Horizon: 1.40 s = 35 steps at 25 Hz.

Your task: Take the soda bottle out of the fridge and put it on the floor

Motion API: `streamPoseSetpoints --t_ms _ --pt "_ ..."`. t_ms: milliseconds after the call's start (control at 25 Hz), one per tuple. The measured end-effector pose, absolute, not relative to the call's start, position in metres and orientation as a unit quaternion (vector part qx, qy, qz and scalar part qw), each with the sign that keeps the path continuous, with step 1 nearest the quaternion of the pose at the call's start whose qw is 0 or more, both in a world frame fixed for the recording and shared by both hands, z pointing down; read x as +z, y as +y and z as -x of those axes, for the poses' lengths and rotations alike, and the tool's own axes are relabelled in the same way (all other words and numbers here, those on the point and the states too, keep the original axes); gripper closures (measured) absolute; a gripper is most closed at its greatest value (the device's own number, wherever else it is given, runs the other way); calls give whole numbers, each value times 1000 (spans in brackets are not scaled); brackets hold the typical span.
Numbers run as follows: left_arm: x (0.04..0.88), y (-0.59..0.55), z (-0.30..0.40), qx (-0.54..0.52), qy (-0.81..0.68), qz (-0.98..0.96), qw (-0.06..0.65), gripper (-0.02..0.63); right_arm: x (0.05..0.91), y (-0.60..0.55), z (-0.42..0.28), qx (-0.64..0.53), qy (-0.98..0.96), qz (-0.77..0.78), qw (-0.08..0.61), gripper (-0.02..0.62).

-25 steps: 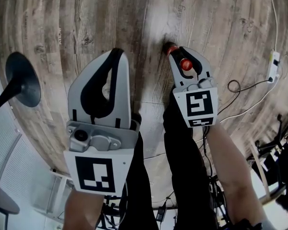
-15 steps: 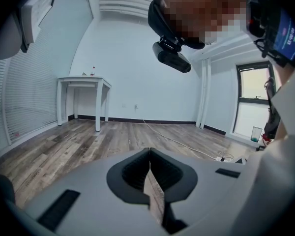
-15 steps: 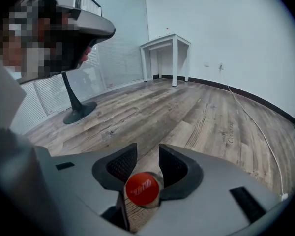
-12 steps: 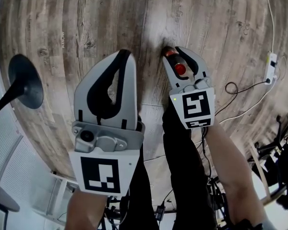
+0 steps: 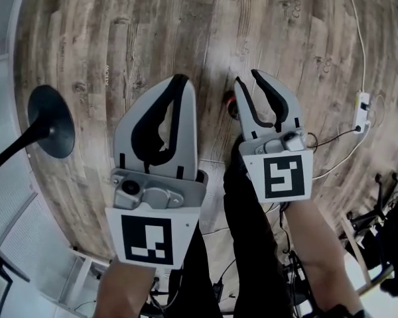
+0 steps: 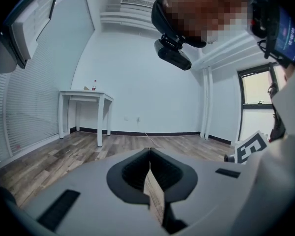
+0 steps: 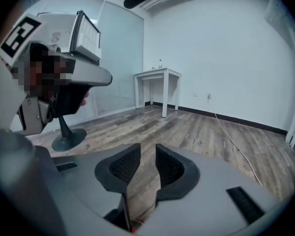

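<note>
The soda bottle [image 5: 231, 103] stands on the wood floor, seen from above as a dark shape with a red top. My right gripper's left jaw partly hides it. My right gripper [image 5: 247, 77] hangs above the bottle and clear of it. Its jaws have just been closing and stand a little apart, with nothing between them. In the right gripper view only floor shows in the gap of that gripper [image 7: 147, 149]. My left gripper [image 5: 180, 78] is to the left of the bottle, shut and empty. In the left gripper view its tips [image 6: 150, 151] meet.
A black round stand base [image 5: 51, 121] is on the floor at the left. A white power strip [image 5: 362, 103] with cables lies at the right. A white table [image 7: 157, 75] stands by the far wall. The person's dark trouser legs [image 5: 252, 230] are below the grippers.
Both grippers have risen from the floor. The bottle's red cap sat between the right jaws before. Now the right gripper is off it and the bottle stays on the floor.
</note>
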<state>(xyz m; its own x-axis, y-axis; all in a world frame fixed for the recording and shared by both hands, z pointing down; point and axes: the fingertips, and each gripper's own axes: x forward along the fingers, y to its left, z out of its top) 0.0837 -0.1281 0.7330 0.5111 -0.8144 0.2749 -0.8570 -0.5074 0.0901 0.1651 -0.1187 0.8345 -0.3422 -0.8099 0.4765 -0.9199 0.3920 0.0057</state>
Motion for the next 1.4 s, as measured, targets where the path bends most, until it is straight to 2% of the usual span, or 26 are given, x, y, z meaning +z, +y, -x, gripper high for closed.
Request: streamPoseSetpoints --t_ms 240,600,1000,1160,1400 --pt "627 -165 -75 57 -513 -853 78 589 710 -162 -163 84 -817 -549 158 581" --pt "451 -188 -79 6 -525 -851 5 589 495 -199 -167 -2 -819 -567 84 581" --pt "230 -176 -63 -15 -560 -825 -78 589 247 -189 -159 -100 -827 -554 13 583" --pt "153 -158 -53 -21 -577 -810 -105 589 178 -168 -157 -131 -829 -543 -3 583" --pt "78 -126 -31 -30 -599 -793 -106 589 78 -136 -138 -134 -835 -534 -24 584"
